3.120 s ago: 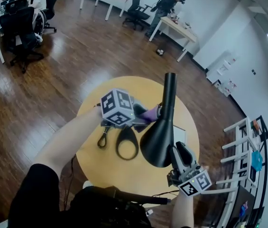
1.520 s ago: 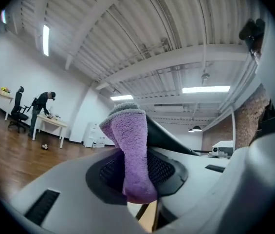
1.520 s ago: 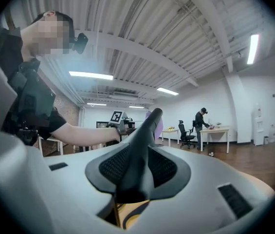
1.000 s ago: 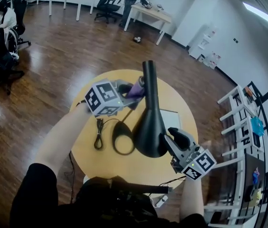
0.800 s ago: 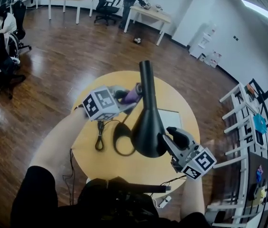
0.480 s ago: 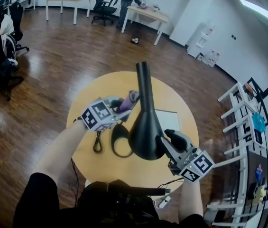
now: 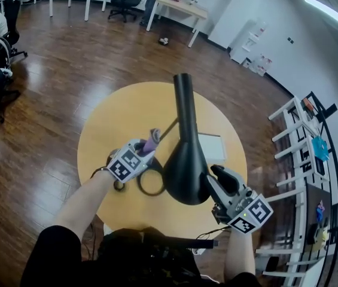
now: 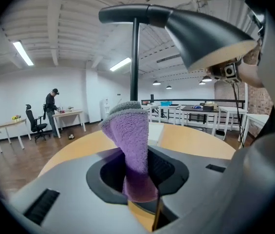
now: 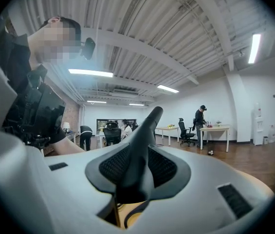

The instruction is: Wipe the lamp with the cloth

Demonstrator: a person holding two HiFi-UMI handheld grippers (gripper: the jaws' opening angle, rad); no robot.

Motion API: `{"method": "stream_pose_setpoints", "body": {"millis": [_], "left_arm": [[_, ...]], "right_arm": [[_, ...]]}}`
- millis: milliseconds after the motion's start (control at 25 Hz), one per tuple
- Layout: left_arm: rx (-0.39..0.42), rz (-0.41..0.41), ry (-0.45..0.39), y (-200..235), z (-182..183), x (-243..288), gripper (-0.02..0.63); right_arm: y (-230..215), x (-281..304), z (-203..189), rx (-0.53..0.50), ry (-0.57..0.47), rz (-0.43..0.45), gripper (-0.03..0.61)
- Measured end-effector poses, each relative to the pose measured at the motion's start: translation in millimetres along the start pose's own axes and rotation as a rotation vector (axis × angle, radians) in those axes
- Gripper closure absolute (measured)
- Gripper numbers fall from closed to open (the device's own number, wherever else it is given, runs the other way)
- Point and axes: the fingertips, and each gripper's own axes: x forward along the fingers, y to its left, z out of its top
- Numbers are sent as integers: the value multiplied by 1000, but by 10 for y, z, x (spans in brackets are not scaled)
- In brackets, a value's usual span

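Purple cloth (image 8: 130, 150) pinched tight btwn L gripper (image 7: 146, 149) jaws, low over round wooden table (image 7: 109, 118), just beside stem of black desk lamp (image 7: 183, 154); contact unclear. R gripper (image 7: 215, 177) jaws clamped on lamp shade rim. Lamp upright, ring base on table.

A round pale wooden table (image 7: 121, 118) carries a black ring-shaped lamp base (image 7: 140, 184), just beside the left gripper (image 7: 150, 144) fingers (image 7: 143, 151). A flat white rectangular pad (image 7: 212, 147) lies beyond the right gripper (image 7: 214, 174) fingers (image 7: 222, 179).
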Motion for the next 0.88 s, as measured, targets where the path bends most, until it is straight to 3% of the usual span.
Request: {"method": "stream_pose_setpoints", "body": {"millis": [240,400,560,880], "left_arm": [[-71,13,134,20,-630,171,525],[-80,-14,300,-27,-1139,286,525],[61,-97,463,-231,-1496,281,525],[453,-292,568,-872,-1621,113,525]], "right_arm": [[25,4,31,17,-8,-7,469],[21,-2,16,20,-6,-6,469],[24,4,12,20,-6,-1,469],[14,0,10,52,-34,8,469]]}}
